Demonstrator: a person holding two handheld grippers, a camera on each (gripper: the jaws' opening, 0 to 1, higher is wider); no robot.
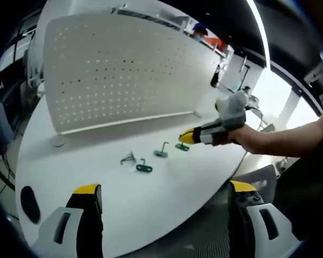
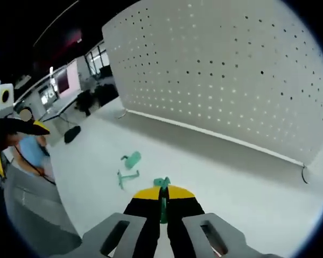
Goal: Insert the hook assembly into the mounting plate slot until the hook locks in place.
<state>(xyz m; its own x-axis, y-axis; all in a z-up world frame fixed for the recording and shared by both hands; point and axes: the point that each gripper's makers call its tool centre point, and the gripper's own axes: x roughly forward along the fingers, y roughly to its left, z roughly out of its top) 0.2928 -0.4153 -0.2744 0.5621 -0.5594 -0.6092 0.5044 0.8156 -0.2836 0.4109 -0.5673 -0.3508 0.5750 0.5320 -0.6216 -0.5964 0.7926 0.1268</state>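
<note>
Right gripper [image 2: 162, 198] pinches a green hook [image 2: 162, 188] before the white pegboard [image 2: 226, 70]; left gripper [image 1: 164, 196] gapes wide.

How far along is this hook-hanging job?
Early days. Done: nothing yet, since no hook sits in the white pegboard. In hand: the right gripper is shut on a green hook down at the table. The left gripper is open, holding nothing. Left: carrying that hook to the pegboard and locking it in; three more green hooks lie on the table.
</note>
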